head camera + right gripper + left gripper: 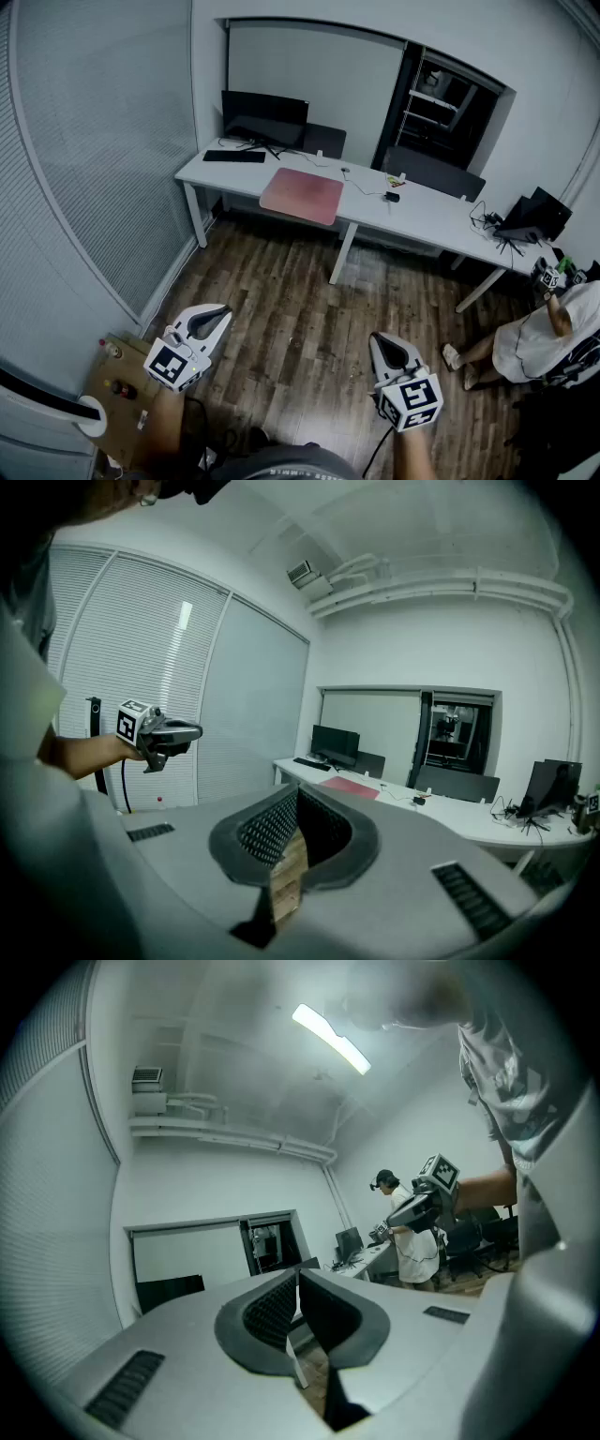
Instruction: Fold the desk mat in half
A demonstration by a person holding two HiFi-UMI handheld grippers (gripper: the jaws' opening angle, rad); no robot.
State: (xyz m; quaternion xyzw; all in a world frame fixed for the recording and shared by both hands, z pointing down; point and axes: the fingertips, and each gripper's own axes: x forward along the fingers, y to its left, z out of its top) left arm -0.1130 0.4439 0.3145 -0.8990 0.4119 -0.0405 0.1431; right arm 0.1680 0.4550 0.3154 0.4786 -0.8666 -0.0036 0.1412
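Across the room, the desk mat [302, 196] lies flat on the surface [431, 220], well apart from left gripper [223, 312] and right gripper [379, 339], fingers [269, 829] closed and empty; approach first, then open at its edge.

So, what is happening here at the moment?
A person stands on the wooden floor, some way back from the white desk, with a gripper in each hand. The left gripper and the right gripper are both shut and hold nothing. The pink desk mat lies flat and unfolded on the desk, out of reach from here, so the folding has not begun. Another person is by the right end of the desk.
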